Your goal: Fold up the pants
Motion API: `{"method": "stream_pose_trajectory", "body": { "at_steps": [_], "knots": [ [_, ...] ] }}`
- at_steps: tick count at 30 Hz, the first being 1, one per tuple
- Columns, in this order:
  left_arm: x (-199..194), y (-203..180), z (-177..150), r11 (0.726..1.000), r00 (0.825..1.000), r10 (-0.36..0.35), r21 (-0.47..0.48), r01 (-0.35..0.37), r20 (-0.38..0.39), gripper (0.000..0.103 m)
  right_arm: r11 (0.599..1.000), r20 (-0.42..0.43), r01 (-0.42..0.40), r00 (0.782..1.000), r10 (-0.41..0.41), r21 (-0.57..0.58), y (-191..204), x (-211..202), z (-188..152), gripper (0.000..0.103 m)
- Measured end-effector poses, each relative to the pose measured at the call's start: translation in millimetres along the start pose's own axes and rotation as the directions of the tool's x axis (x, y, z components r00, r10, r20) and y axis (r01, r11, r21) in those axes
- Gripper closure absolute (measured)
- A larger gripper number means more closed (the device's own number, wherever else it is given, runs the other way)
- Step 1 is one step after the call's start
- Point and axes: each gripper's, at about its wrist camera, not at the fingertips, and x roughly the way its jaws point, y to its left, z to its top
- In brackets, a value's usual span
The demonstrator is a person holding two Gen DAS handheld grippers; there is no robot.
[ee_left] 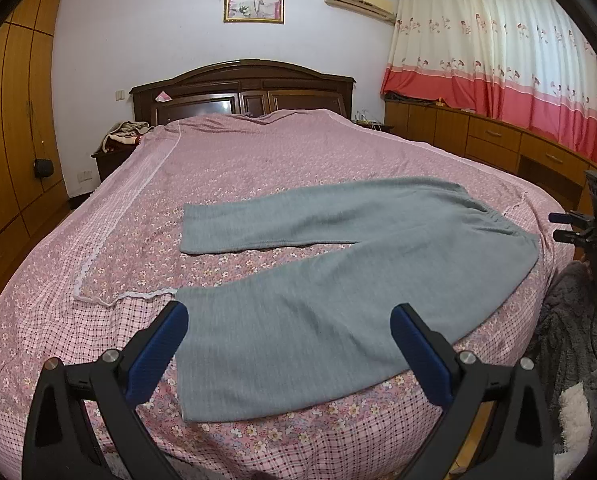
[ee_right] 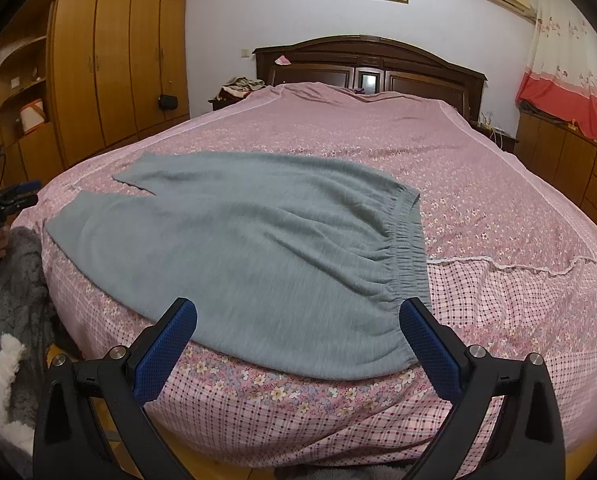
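Grey pants (ee_left: 298,280) lie flat and unfolded across the near end of the bed (ee_left: 258,152), legs left, waistband (ee_right: 408,248) right. Left tongs (ee_left: 288,354) and right tongs (ee_right: 298,348) hover wide open, empty. Fabric looks soft and limp; grip cuff and waistband corners.

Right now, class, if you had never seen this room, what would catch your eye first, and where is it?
The grey pants come first, spread flat with legs apart across the near end of the pink floral bedspread. Next, the open left gripper at the near leg's hem and the open right gripper by the elastic waistband. Then the red and cream curtains on the right.
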Motion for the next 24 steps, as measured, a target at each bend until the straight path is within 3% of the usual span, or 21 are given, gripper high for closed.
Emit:
{"method": "stream_pose_trajectory", "body": {
  "at_steps": [24],
  "knots": [
    [-0.3, -1.7, 1.1, 1.000, 1.000, 0.000, 0.005, 0.000, 0.000, 0.000, 1.000, -0.007, 0.000, 1.000, 0.000, 0.005, -1.0, 0.5, -0.1, 0.000]
  ]
}}
